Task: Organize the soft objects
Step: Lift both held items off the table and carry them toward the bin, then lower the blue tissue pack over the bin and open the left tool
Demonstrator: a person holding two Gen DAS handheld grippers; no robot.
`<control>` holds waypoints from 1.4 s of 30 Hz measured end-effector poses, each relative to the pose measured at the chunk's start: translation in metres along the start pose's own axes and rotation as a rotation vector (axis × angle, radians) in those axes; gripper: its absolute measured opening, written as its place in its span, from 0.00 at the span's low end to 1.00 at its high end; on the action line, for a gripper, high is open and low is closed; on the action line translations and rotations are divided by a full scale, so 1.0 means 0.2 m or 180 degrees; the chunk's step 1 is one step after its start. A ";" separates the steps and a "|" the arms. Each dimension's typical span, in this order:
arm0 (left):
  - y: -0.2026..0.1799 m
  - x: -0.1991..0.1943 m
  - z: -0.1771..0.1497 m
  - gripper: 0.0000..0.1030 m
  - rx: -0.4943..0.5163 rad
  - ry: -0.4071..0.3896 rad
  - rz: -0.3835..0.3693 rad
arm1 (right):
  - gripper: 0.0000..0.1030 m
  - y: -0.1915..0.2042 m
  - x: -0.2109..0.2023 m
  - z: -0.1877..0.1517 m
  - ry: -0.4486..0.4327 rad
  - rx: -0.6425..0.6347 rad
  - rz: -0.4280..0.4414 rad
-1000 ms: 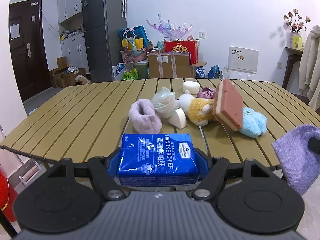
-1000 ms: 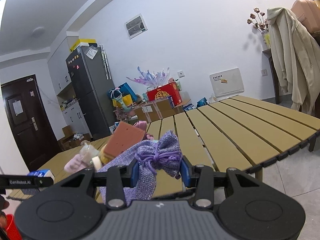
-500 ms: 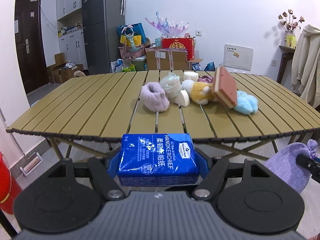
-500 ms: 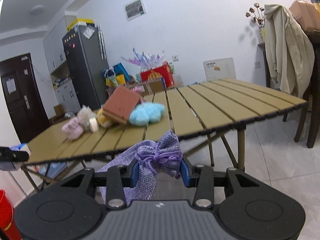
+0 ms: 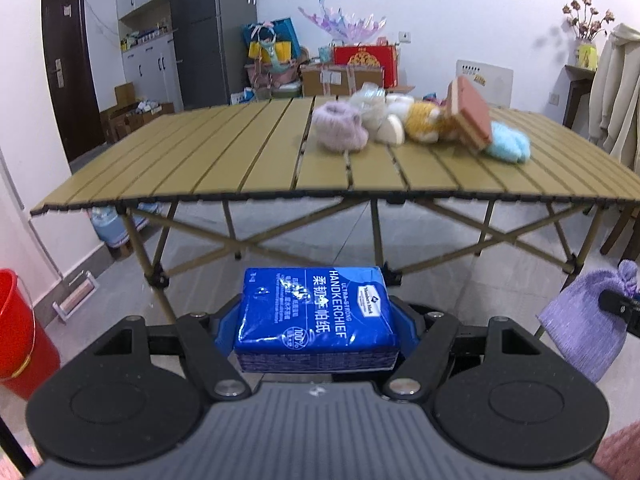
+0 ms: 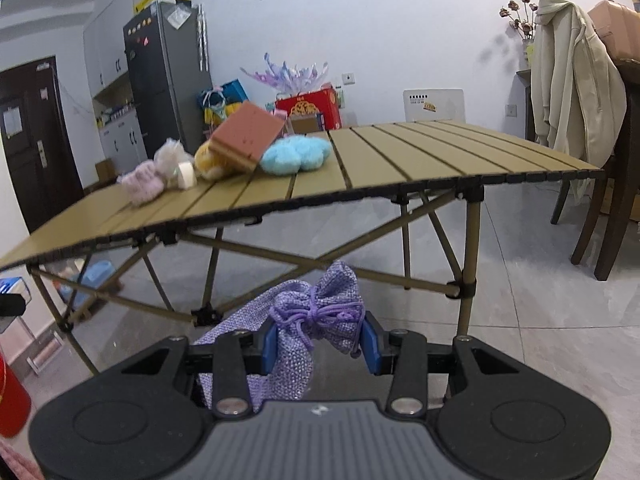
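Note:
My left gripper [image 5: 316, 324] is shut on a blue handkerchief tissue pack [image 5: 314, 316], held below and in front of the slatted table [image 5: 248, 160]. My right gripper [image 6: 320, 342] is shut on the tied neck of a purple drawstring pouch [image 6: 316, 316]; the pouch [image 5: 580, 332] also shows at the right of the left wrist view. On the table lie a pink fluffy slipper [image 5: 340, 130], a plastic-wrapped item [image 5: 370, 106], a white wedge [image 5: 390, 130], a yellow plush [image 5: 424, 122], a pink-topped sponge [image 5: 470, 114] leaning on it, and a blue plush [image 5: 508, 146].
A red bucket [image 5: 20, 332] stands on the floor at the left. The table's crossed legs [image 6: 466, 256] are ahead of both grippers. A chair with a cream coat [image 6: 572, 92] stands at the right. Boxes and a fridge [image 6: 168, 72] line the far wall.
Both grippers have pulled back and dropped from table height to below the table's front edge, each still holding its object. The items on the table have not moved.

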State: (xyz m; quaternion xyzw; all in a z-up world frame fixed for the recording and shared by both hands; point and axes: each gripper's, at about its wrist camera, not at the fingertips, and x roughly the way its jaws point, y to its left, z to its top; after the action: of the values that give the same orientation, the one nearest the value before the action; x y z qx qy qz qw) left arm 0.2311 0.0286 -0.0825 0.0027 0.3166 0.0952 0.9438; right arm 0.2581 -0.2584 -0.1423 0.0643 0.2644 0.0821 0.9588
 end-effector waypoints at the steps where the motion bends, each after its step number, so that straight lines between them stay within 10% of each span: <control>1: 0.01 0.00 -0.02 0.72 -0.0003 0.0025 0.0005 | 0.39 0.01 0.00 0.00 0.0026 -0.0021 -0.0014; 18: 0.18 0.38 -0.36 0.72 -0.0131 0.0698 0.0187 | 0.39 0.09 0.20 -0.19 0.0629 -0.0399 -0.0261; 42: 0.02 0.60 -0.32 0.72 -0.0042 0.1131 0.0279 | 0.39 0.09 0.41 -0.18 0.0906 -0.0281 -0.0462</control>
State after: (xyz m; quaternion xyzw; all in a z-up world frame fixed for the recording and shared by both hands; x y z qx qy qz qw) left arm 0.2865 0.0501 -0.2054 -0.0065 0.4772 0.1373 0.8679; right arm 0.3063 -0.2220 -0.2110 -0.0094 0.3976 0.0325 0.9169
